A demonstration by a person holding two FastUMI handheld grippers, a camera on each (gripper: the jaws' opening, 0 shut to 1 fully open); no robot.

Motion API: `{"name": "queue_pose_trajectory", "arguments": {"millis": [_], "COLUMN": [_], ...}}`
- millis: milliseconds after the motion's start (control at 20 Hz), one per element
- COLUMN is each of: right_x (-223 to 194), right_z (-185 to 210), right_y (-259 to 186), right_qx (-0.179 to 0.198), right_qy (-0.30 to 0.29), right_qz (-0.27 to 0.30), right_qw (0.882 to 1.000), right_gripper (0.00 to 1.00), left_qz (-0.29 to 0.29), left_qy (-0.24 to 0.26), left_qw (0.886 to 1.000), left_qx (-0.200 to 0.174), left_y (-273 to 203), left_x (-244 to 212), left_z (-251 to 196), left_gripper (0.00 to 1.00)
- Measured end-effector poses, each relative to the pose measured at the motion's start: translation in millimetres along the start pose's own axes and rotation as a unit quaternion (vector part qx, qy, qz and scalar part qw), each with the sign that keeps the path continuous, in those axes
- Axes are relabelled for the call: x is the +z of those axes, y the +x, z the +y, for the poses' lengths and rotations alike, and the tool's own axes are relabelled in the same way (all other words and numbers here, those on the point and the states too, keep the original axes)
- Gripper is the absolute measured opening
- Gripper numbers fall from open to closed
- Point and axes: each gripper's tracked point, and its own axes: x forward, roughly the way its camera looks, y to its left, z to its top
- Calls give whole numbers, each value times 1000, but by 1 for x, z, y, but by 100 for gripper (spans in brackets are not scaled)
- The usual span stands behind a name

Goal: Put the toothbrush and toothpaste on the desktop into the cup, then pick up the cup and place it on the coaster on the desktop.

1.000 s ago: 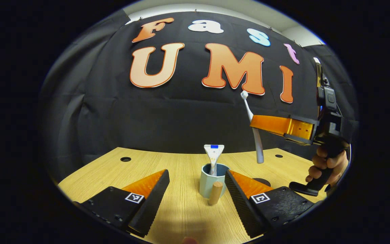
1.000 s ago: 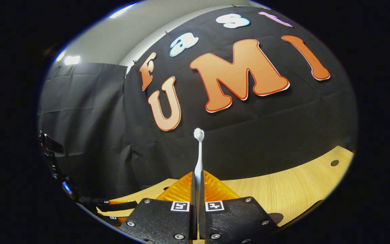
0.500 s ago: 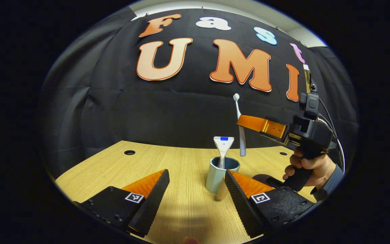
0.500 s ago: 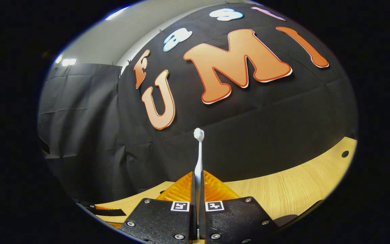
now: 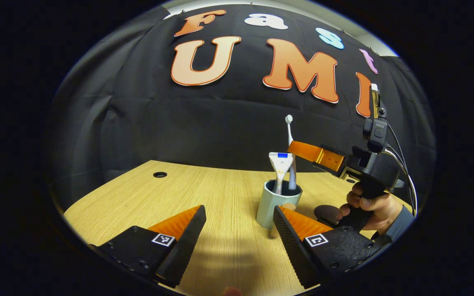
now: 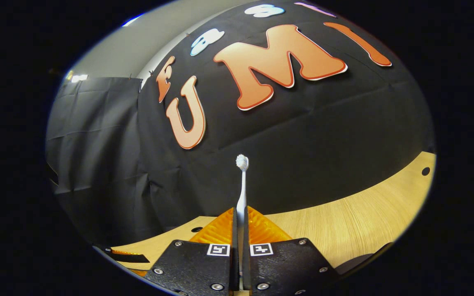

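While the toothbrush goes in, these are the points I would watch:

Bench: the pale wood-grain bench (image 5: 220,255) carries everything; a slip here means a roll across it.
Left gripper: the left gripper (image 5: 239,230) hovers low, its fingers wide apart and holding nothing, close beside the cup; a nudge could shove it.
Right gripper: the right gripper (image 5: 298,149), held in a person's hand (image 5: 370,205), has its fingers clamped on the brush.
Cup: the pale blue-grey cup with a wooden handle (image 5: 277,203) is light-looking and top-heavy once loaded; sideways pressure may tip it.
Coaster: the dark round coaster (image 5: 327,212) lies just right of the cup, not yet used.
Toothpaste: the white upright toothpaste tube (image 5: 280,168) stands in the cup; its small printing is unreadable.
Toothbrush: the slim white toothbrush (image 5: 291,160) has its lower end at the cup mouth; an early release could let it topple out.
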Motion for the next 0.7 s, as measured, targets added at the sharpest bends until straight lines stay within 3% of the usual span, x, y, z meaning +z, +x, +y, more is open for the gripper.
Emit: {"name": "queue_pose_trajectory", "arguments": {"millis": [250,450,700], "right_x": [0,1,4], "right_z": [7,4,2], "right_y": [-8,-12,-20], "right_qx": [14,14,12], "right_qy": [-30,-8,-3], "right_qz": [3,6,16], "right_qw": [999,1000,1000], "right_gripper": [8,7,17], "left_qz": [2,4,3], "left_qy": [-5,-8,-4], "left_qw": [1000,1000,1000], "left_qx": [-2,1,4], "left_y": [-2,-5,-6], "left_x": [-1,-3,1], "left_z": [-4,-2,-1], "left_gripper": [98,98,98]}}
